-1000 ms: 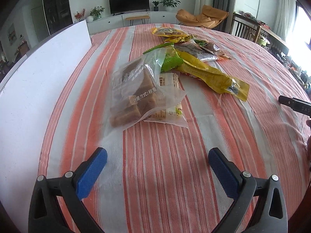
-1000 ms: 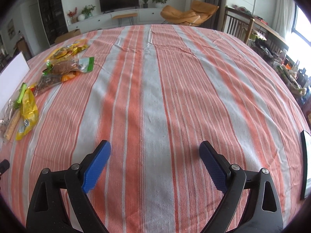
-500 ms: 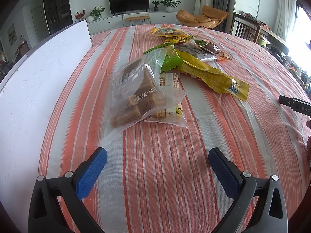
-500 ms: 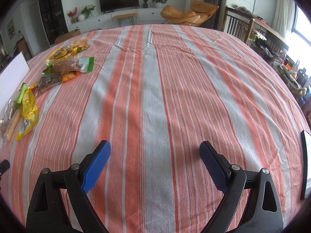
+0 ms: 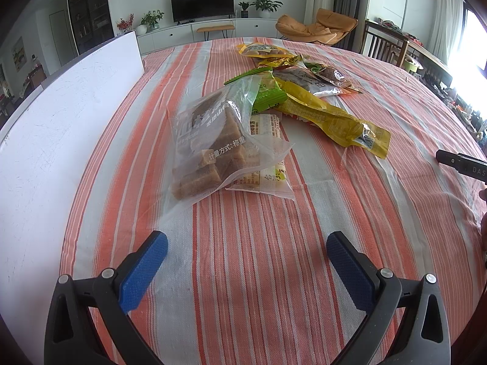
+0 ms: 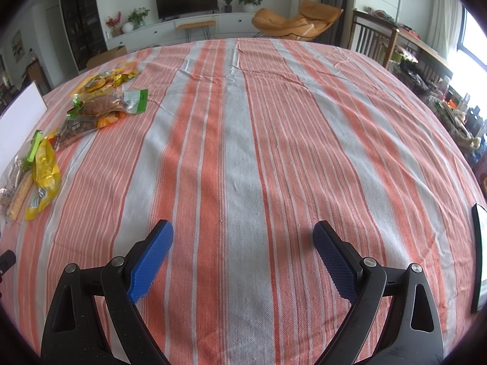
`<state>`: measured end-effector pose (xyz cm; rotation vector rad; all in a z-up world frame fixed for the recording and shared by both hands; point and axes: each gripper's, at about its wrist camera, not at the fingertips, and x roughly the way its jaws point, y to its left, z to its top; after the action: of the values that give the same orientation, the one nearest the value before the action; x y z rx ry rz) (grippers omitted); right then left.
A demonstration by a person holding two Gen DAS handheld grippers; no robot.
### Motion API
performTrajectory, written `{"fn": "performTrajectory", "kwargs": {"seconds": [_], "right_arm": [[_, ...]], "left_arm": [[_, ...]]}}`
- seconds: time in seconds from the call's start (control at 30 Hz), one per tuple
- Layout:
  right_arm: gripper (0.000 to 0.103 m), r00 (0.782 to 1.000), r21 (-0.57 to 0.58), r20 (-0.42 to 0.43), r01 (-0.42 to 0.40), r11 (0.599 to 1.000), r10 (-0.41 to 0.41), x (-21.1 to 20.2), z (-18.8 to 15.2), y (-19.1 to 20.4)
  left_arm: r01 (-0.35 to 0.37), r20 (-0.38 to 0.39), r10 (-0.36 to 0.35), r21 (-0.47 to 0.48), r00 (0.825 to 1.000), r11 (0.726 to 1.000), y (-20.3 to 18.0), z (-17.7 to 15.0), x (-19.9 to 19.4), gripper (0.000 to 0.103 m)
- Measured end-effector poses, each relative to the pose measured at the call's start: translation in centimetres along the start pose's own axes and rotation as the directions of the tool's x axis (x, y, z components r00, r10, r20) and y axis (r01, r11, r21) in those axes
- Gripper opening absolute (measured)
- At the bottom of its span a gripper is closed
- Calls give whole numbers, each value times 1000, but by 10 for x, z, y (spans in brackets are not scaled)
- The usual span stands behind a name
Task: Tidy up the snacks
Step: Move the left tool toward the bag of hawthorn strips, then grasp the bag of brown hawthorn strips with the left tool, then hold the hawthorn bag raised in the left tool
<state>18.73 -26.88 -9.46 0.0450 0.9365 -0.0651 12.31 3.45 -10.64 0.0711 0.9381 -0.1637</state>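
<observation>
2 grippers are in play, and both stand with jaws spread wide and nothing between the pads. Your left gripper hovers low over the striped tablecloth; your right gripper does the same over a bare stretch of cloth.

Start from the left jaws. Directly ahead and slightly to their left lies the clear bag of brown blocks. It is near the pads but not touching them; a strip of bare cloth separates them. Its long axis runs away from you, leaning a little to the right at the far end, so its near, sealed corner points back toward the left pad. It rests partly on top of 1 flat white packet, which shows along its right edge.

Beyond that, the green packet sits against the far end of the clear bag. The long yellow packet runs diagonally, near end to the right. The dark packets and the far yellow packet lie further back. To the left, a white board stands along the table edge.

From the right jaws, the whole pile lies far to the left; the yellow packet appears there at the frame edge, well apart from the pads.

Judgement: your left gripper is the nearer one. Advance it straight forward onto the clear bag, closing across the bag's short width. Expect slack, slippery film.
</observation>
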Motion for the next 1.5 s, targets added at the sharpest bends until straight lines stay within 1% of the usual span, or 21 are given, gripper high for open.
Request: {"fn": "performTrajectory", "kwargs": {"seconds": [0.23, 0.33, 0.4, 0.5, 0.63, 0.67, 0.7, 0.73, 0.8, 0.83, 0.9, 0.93, 1.0, 1.07, 1.13, 1.17, 1.23, 1.3, 1.37, 1.43, 1.5], "right_arm": [[95, 1000, 0, 0, 0, 1000, 0, 0, 0, 1], [95, 1000, 0, 0, 0, 1000, 0, 0, 0, 1], [95, 1000, 1, 0, 0, 1000, 0, 0, 0, 1], [95, 1000, 1, 0, 0, 1000, 0, 0, 0, 1], [95, 1000, 1, 0, -1, 1000, 1, 0, 0, 1], [95, 1000, 1, -1, -1, 1000, 1, 0, 0, 1], [95, 1000, 1, 0, 0, 1000, 0, 0, 0, 1], [95, 1000, 1, -1, 0, 1000, 0, 0, 0, 1], [95, 1000, 1, -1, -1, 1000, 1, 0, 0, 1], [95, 1000, 1, -1, -1, 1000, 1, 0, 0, 1], [95, 1000, 2, -1, -1, 1000, 1, 0, -1, 1], [95, 1000, 2, -1, -1, 1000, 1, 0, -1, 1], [95, 1000, 2, -1, -1, 1000, 1, 0, 0, 2], [96, 1000, 2, -1, -1, 1000, 1, 0, 0, 2], [96, 1000, 2, -1, -1, 1000, 1, 0, -1, 2], [96, 1000, 2, -1, -1, 1000, 1, 0, 0, 2], [96, 1000, 2, -1, -1, 1000, 1, 0, -1, 2], [96, 1000, 2, -1, -1, 1000, 1, 0, -1, 2], [96, 1000, 2, -1, -1, 1000, 1, 0, 0, 2], [96, 1000, 2, -1, -1, 1000, 1, 0, -1, 2], [96, 1000, 2, -1, -1, 1000, 1, 0, -1, 2]], "left_arm": [[31, -2, -31, -12, 1000, 999, 4, -1, -5, 103], [102, -22, -103, -71, 994, 992, 13, 7, -8, 102], [133, 2, -134, -114, 991, 984, 22, 20, -14, 102], [118, 32, -114, -148, 993, 982, 33, 48, -19, 102], [86, -18, -91, -192, 996, 978, 47, 77, 10, 102], [84, -50, -97, -224, 994, 971, 53, 82, 24, 95], [97, -65, -117, -256, 991, 962, 58, 84, 32, 76], [118, -75, -145, -287, 987, 951, 63, 84, 39, 62], [157, -25, -174, -320, 984, 934, 71, 85, 36, 51], [162, -18, -178, -332, 984, 929, 73, 84, 33, 49], [128, -11, -139, -339, 990, 932, 75, 77, 20, 45], [45, -28, -57, -320, 998, 946, 73, 71, 13, 45], [-70, -45, 60, -269, 997, 961, 69, 64, 7, 45], [-112, -45, 105, -225, 993, 968, 64, 59, 6, 45], [-164, -51, 158, -142, 986, 976, 50, 61, 11, 45], [-165, -48, 161, -117, 986, 979, 44, 62, 13, 45], [-122, -33, 120, -73, 992, 990, 27, 64, 16, 45], [-3, -39, 1, -58, 999, 998, 5, 65, 13, 45], [119, -43, -122, -59, 992, 991, -15, 62, 6, 45], [147, -37, -149, -50, 988, 988, -28, 56, -4, 45], [144, -27, -146, -82, 989, 986, -26, 48, -16, 44]]}}
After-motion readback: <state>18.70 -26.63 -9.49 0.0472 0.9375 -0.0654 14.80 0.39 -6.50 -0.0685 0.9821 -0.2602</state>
